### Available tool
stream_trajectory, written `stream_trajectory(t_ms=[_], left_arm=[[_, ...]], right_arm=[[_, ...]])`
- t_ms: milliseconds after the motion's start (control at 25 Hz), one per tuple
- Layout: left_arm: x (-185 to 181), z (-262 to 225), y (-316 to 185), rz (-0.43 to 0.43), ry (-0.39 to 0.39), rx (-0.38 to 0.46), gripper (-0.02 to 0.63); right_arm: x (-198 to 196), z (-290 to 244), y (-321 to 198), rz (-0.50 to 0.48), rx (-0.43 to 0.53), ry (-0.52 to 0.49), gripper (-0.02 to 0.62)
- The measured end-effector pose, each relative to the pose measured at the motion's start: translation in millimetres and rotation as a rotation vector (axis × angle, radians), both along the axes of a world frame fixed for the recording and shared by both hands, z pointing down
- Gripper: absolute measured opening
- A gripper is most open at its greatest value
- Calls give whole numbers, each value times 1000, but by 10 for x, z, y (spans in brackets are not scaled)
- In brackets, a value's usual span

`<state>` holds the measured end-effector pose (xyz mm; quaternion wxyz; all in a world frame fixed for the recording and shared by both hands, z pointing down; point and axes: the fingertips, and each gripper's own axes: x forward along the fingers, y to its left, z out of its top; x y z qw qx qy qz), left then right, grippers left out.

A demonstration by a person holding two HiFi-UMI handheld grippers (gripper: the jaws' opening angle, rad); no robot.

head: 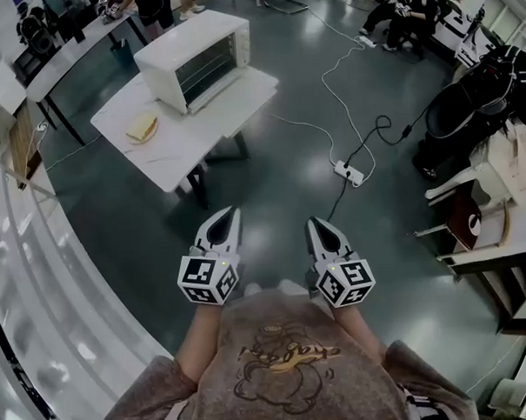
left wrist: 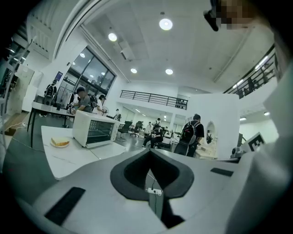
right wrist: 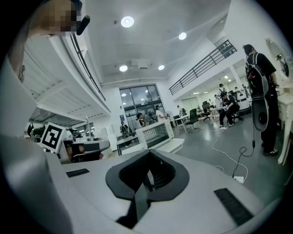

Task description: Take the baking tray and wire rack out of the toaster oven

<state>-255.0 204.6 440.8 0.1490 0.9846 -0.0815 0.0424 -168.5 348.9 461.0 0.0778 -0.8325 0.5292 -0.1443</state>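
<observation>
The white, boxy toaster oven (head: 195, 60), dark glass door shut, stands on the white counter (head: 178, 156) beside a toast slice (head: 142, 127); left gripper (head: 232, 215) and right gripper (head: 315, 223) hang well short of it, jaws together, holding nothing.

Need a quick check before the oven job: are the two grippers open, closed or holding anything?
White left gripper: closed, holding nothing.
White right gripper: closed, holding nothing.

A white table (head: 184, 156) was seen on the grey floor (head: 280, 191); a toaster oven (head: 194, 60) and a slice of bread (head: 142, 127) were set upon it, apart.
</observation>
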Motion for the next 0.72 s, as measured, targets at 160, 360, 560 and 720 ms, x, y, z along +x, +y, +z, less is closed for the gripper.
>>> stream_trajectory(t_ms=[160,360,560,720], left_arm=[[19,73,-104,11,8,-32,2],[155,99,-272,12,0,-8,2],[434,176,-530,3,-11,3,2],[834,201,-778,-13,-21,12,2]], right_arm=[[4,103,-11,36,-14,-11,-2],[156,117,-126,58,-14,-7,-2],[517,160,-392,59,12,-28,-2],[966,167,-654,50,31,-48,-2]])
